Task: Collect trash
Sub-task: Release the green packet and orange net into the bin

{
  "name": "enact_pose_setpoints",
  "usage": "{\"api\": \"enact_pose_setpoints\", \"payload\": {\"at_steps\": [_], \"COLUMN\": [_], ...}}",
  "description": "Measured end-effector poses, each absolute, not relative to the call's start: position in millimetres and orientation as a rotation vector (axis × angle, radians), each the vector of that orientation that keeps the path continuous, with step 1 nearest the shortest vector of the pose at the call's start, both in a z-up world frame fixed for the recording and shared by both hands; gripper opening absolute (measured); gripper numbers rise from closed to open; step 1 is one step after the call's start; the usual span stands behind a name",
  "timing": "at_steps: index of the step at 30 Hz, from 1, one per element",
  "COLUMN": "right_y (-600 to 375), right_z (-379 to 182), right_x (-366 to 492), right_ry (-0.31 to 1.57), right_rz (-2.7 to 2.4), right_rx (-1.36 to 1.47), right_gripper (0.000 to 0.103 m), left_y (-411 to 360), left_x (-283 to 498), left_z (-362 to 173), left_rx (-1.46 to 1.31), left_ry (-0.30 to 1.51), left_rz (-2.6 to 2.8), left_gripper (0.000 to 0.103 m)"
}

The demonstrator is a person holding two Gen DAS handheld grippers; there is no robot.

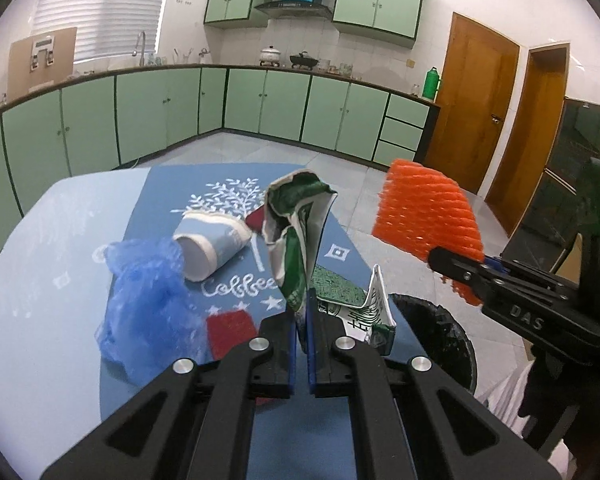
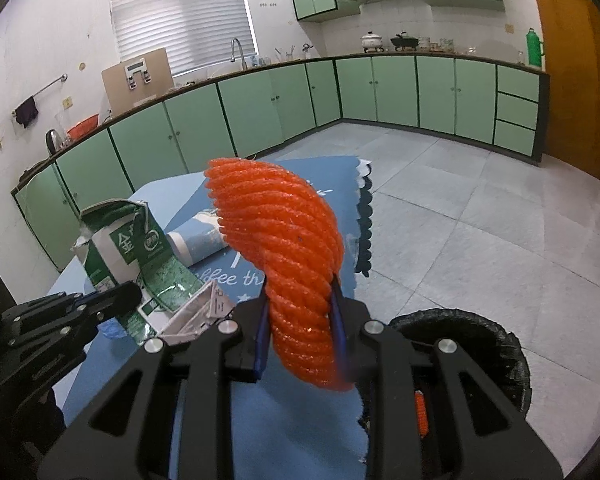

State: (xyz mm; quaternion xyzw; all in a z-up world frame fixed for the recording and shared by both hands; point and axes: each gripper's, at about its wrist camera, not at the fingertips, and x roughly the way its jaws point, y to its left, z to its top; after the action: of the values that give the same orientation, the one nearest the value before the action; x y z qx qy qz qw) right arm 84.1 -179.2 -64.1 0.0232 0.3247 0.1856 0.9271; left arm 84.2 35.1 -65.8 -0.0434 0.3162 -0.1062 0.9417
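Left gripper (image 1: 301,312) clamps the flattened green milk carton (image 1: 296,236); right gripper (image 2: 300,320) clamps the orange foam fruit net (image 2: 284,256). Each load should be carried fully over the black-lined bin (image 2: 496,344) before release, lest it drop on the table (image 1: 48,280).

black tongs (image 1: 301,328), blue pads, silver screws

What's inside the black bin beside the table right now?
Little shows. The black bin has a dark liner, and the right wrist view shows one small orange scrap near its rim. The right gripper and its orange foam net cover the rest.
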Motion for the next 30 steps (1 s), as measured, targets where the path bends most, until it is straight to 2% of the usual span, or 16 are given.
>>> {"api": "enact_pose_setpoints", "payload": {"at_steps": [15,30], "right_y": [-245,-325], "right_z": [-52,-83], "right_x": [68,58], "right_ry": [0.643,0.672], "right_rz": [0.244,0.024], "right_rx": [0.087,0.146], "right_gripper": [0.024,0.024], "left_y": [-27,-116], "left_x": [103,132], "left_z": [-61,-71], "left_rx": [-0.046,0.020], "left_ry": [0.631,0.651], "left_rz": [-0.305,-0.456], "left_gripper": [0.004,0.004]}}
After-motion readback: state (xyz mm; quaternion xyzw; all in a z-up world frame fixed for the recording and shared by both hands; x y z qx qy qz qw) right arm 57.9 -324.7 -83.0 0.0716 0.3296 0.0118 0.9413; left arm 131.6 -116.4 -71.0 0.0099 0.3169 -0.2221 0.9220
